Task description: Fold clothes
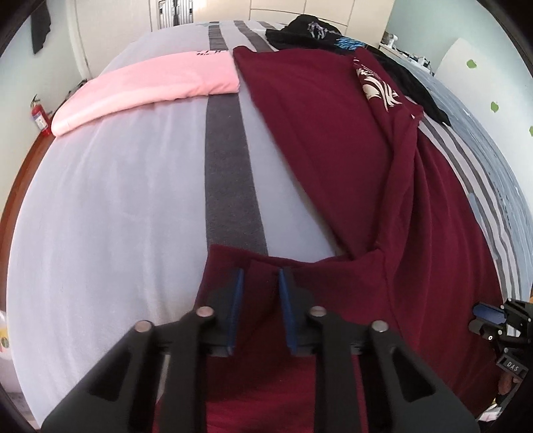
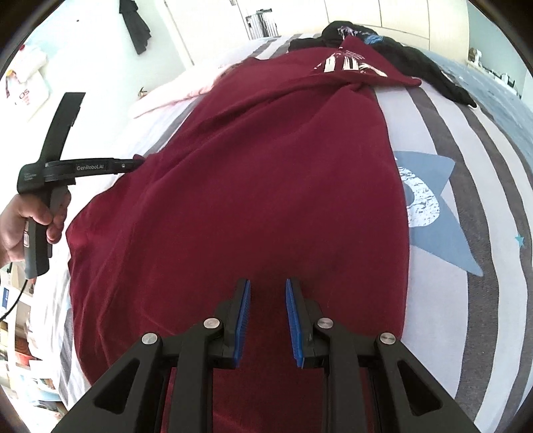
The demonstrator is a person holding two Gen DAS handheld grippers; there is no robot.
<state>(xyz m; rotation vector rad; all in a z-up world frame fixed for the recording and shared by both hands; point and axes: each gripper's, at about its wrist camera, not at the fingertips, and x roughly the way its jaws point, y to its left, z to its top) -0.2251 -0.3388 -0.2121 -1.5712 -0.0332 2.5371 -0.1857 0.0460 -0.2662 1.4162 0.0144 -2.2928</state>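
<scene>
Left hand-held gripper [image 1: 259,276]: jaws set a narrow gap apart, with a raised fold of the dark red cotton T-shirt [image 1: 333,140] standing between the blue pads [image 1: 237,299]. Whether the pads actually pinch the fold cannot be told from the left wrist view. In the right wrist view the same gripper [image 2: 135,163] meets the left edge of the shirt, with its tips hidden in the cloth, and a bare hand [image 2: 23,219] holds its grey handle.

Right hand-held gripper [image 2: 265,286]: jaws apart at a moderate width, nothing between the blue pads [image 2: 245,319], positioned over the near part of the shirt. Contact with the cloth cannot be told.

Dark red T-shirt: spread lengthwise along the bed with the grey-and-white striped cover [image 1: 116,200]. One side is folded over the body, exposing a white printed graphic [image 1: 378,88] at the far end. The near left corner of the shirt is lifted at the left gripper.

Other items on the bed:
- Folded pink garment [image 1: 150,90], lying to the far left, touching the far left edge of the red shirt.
- Pile of black clothing [image 1: 316,31], at the far end beyond the shirt.
- Blue star print with a white mark [image 2: 429,206] on the cover, just right of the shirt.

A red fire extinguisher [image 1: 39,115] stands by the wall, left of the bed.
</scene>
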